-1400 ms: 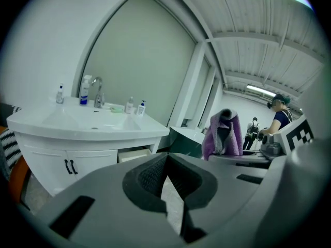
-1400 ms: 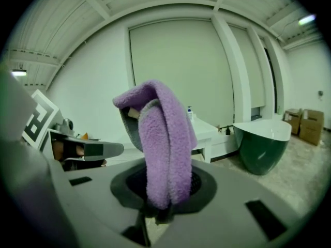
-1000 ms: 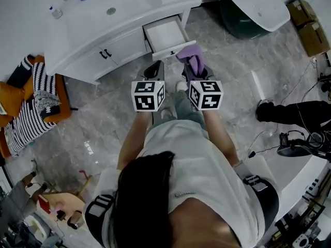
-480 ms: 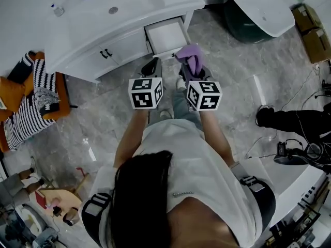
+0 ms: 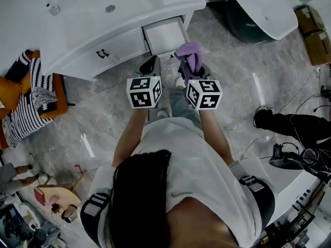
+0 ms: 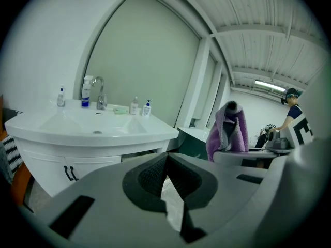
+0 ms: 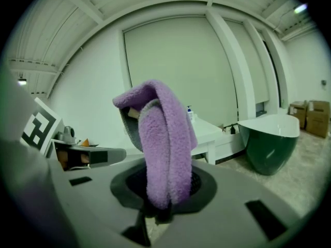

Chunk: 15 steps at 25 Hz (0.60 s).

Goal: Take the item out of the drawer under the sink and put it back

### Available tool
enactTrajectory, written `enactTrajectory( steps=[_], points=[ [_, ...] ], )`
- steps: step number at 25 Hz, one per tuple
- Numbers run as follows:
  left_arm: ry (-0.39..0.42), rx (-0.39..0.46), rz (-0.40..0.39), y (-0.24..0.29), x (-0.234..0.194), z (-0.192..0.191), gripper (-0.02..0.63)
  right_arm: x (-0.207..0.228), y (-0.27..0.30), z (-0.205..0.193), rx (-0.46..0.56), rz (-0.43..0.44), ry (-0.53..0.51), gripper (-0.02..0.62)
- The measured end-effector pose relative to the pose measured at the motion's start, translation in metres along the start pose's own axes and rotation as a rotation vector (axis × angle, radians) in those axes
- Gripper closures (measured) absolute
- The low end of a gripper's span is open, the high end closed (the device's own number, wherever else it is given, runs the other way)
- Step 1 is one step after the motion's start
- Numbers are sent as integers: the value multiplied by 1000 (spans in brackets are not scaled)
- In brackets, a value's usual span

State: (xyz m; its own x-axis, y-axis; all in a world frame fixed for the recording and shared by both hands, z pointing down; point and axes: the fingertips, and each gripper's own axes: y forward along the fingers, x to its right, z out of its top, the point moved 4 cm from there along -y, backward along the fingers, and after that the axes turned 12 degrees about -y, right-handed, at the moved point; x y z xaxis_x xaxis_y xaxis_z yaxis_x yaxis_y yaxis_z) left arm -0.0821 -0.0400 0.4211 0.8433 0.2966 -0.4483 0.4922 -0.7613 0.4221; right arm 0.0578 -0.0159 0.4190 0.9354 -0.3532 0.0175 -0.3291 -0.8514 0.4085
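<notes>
Cloth [image 7: 164, 138]: purple terry, folded over itself, standing up out of the right gripper [image 7: 163, 190]; it is out of the drawer [image 5: 164, 35].
Right gripper: jaws pinched on the cloth's lower fold; the rest flops above and past the tips.
Left gripper [image 6: 167, 161]: jaws together with nothing between them, level with the right gripper and just to its left.
Drawer: pulled open under the sink [image 5: 119, 12], just ahead of both grippers; it looks bare inside.
Handling: likely light, soft and limp, with no breakage risk. The pile should grip well, but loose ends may drape over the drawer rim.
Hold: judged best at the bunched fold, as now, so the cloth goes in as one wad.
</notes>
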Motion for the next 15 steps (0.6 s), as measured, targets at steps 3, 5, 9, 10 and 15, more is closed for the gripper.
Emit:
enactTrajectory(
  steps=[3, 5, 9, 10, 15],
  points=[
    [-5, -4, 15, 13, -5, 2, 601, 7, 11, 4, 7, 26, -8, 514],
    [-19, -12, 26, 22, -7, 1, 601, 14, 17, 6, 3, 43, -13, 514],
    [-30, -20, 44, 40, -10, 7, 601, 30, 36, 11, -18, 56, -24, 514],
    [-30, -21, 48, 46, -9, 9, 601, 35, 41, 12, -23, 59, -25, 514],
    [-21, -40, 79, 68, -11, 17, 601, 51, 67, 17, -39, 97, 8, 514]
  ],
)
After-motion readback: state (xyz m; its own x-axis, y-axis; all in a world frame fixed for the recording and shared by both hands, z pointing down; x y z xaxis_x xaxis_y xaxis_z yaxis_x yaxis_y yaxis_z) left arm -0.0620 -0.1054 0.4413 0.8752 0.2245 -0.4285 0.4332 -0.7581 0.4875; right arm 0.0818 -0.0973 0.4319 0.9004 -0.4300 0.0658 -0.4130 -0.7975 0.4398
